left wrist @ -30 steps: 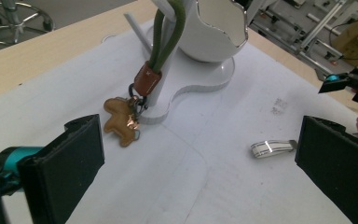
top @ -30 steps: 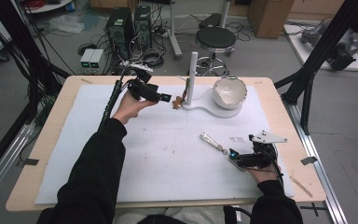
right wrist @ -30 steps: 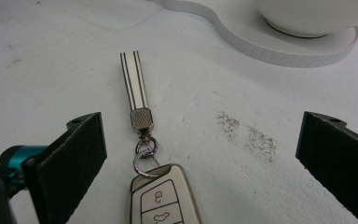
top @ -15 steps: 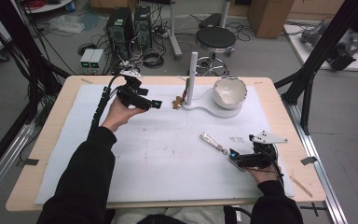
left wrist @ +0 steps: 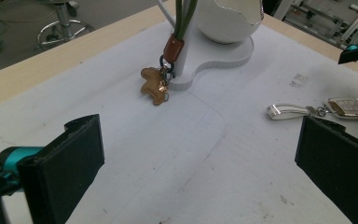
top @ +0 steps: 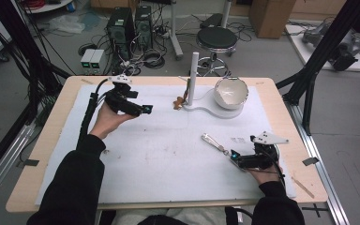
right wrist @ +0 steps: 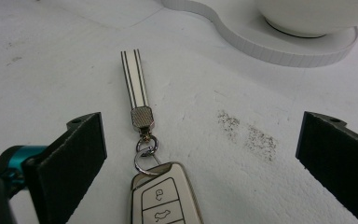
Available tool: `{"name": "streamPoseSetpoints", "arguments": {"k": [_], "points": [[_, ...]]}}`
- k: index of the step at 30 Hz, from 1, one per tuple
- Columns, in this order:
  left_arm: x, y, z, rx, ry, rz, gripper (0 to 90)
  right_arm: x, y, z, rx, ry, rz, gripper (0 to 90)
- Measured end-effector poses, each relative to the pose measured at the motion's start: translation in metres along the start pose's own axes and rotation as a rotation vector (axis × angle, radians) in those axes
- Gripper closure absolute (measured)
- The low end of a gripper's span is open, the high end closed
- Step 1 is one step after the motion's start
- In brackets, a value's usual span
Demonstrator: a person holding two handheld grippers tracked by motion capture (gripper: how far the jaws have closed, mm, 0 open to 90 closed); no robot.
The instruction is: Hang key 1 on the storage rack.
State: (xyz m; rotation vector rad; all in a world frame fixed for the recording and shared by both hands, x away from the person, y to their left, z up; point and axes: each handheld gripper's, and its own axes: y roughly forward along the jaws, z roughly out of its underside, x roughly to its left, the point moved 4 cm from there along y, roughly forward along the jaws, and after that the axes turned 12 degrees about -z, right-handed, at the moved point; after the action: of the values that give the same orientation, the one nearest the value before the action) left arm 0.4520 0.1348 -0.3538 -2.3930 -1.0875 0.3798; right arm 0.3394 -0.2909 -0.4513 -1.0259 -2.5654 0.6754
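A white stand (top: 201, 107) carries an upright post (top: 193, 77) and a white bowl (top: 231, 91). A brown animal-shaped charm (top: 179, 103) hangs by a green strap at the post's foot and lies on the mat (left wrist: 154, 86). My left gripper (top: 145, 109) is held above the mat to the left of the post, open and holding nothing (left wrist: 200, 158). A car key fob (right wrist: 165, 198) with a silver strap (right wrist: 134, 79) lies flat at the right. My right gripper (top: 234, 157) rests on the mat, open (right wrist: 200, 163), with the fob between its jaws and untouched by them.
A white mat (top: 159, 154) covers most of the wooden table (top: 51, 140). The stand's base (right wrist: 270, 42) lies just beyond the key strap. Black frame legs (top: 309, 89) stand at the table's right and left sides. Computers and a stool sit on the floor behind.
My left gripper has drawn back to the left, away from the post and the charm. The right gripper and the key fob have stayed where they were.
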Motion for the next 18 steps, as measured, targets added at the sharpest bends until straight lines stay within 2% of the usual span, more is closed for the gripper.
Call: {"name": "streamPoseSetpoints", "arguments": {"k": [4, 9, 18], "points": [[0.004, -0.010, 0.008, -0.016, -0.001, -0.030, 1.7, 0.000, 0.000, 0.000, -0.001, 0.001, 0.001, 0.7], [0.008, -0.020, 0.019, -0.018, -0.007, -0.041, 1.7, 0.000, 0.000, 0.000, 0.001, 0.003, 0.004, 0.7], [0.019, -0.044, 0.041, -0.050, -0.049, -0.084, 1.7, 0.000, 0.001, 0.000, 0.003, 0.002, 0.004, 0.7]]}}
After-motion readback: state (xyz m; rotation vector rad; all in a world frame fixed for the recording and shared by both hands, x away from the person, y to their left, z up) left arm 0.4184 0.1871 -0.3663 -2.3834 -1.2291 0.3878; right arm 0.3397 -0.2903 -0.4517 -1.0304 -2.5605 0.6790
